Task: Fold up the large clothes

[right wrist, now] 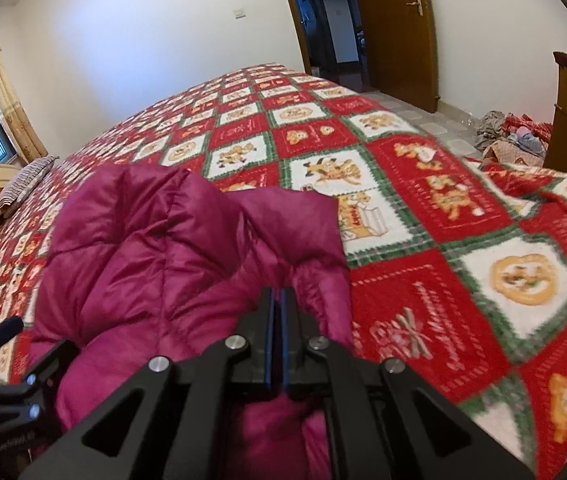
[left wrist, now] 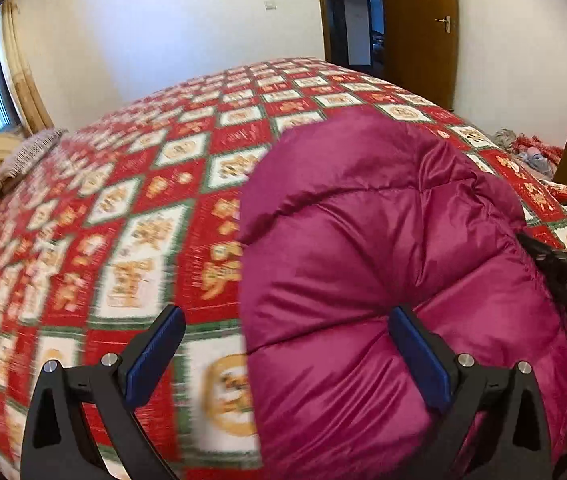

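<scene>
Right wrist: right gripper (right wrist: 279,300) fingers pinch jacket (right wrist: 163,248); left wrist: left gripper (left wrist: 287,324) fingers wide.

Bed (right wrist: 403,184) in red checkered blanket, magenta puffer jacket (right wrist: 171,248), striped pillow (right wrist: 23,188)

My left wrist camera looks forward along my spread fingers, close over the magenta down jacket (left wrist: 383,260) and the red patterned bedspread (left wrist: 123,220), facing the far wall and door (left wrist: 419,28). My right wrist camera sits just beside it, equally low, facing the same way. Both views share jacket, bedspread, door and striped pillow (right wrist: 23,188).
</scene>
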The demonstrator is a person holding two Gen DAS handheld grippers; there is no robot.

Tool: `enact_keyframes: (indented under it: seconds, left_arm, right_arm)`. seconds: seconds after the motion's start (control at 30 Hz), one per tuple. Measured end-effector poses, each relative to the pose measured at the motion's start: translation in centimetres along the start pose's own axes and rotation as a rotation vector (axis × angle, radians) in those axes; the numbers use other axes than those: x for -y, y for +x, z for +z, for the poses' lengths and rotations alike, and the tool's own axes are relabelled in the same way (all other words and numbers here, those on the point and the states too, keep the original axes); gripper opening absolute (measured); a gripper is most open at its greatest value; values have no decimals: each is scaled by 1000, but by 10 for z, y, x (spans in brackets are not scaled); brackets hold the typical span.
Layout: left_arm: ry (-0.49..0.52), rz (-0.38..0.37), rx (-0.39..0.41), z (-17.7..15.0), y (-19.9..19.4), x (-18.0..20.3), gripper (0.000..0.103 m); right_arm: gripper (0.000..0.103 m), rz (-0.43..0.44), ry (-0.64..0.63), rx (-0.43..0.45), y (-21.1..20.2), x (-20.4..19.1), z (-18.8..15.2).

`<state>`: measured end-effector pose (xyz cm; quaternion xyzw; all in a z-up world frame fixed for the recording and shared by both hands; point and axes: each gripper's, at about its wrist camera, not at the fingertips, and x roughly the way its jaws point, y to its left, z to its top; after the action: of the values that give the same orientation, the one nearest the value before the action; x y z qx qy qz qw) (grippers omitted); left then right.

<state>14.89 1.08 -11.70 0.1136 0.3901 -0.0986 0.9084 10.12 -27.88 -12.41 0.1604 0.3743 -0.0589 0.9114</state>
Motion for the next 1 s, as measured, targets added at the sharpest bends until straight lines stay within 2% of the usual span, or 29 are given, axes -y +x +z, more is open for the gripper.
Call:
enact_keyframes:
  seconds: [0.03, 0.07, 0.1, 0.13, 0.17, 0.27, 0.37, 0.43, 0.57, 0.67, 0.73, 0.8, 1.0]
  left_arm:
    - [8, 7, 10, 0, -6, -2, 102]
    - [13, 5, 18, 1, -12, -5, 102]
    - [7, -10, 33, 1, -19, -11, 102]
    - [-16, -33, 52, 2, -26, -19, 102]
    - [-42, -56, 63, 3, -30, -27, 102]
    - [-178, -169, 66, 9, -30, -58, 102]
    - [-286, -244, 2, 11, -13, -71, 102]
    - [-310, -313, -41, 8, 1, -67, 102]
    - [-317, -375, -94, -4, 19, -50, 102]
    - [-370, -452, -112, -12, 28, -48, 102]
    - [-405, -511, -135, -13, 37, -47, 102]
    - [-389, -520, -128, -12, 38, -44, 102]
    - [-274, -528, -122, -5, 44, -30, 102]
  right_arm:
    - [15, 7, 7, 6, -10, 2, -1]
    - [28, 15, 14, 12, -16, 4, -2]
    - [35, 34, 30, 25, -30, 8, -5]
    - [48, 46, 38, 35, -38, 12, -6]
    - [53, 55, 50, 50, -47, 16, -8]
    - [57, 90, 97, 69, -67, 32, -9]
    - [59, 155, 123, 27, -61, 37, -5]
    - [63, 174, 101, -3, -49, 32, -3]
    - [66, 225, 60, -91, -20, 23, -8]
    - [71, 245, 72, -112, -10, 25, -16]
    - [72, 304, 115, -139, -3, 31, -22]
    - [73, 350, 139, -140, 1, 35, -29]
    - [74, 355, 45, -153, 8, 17, -27]
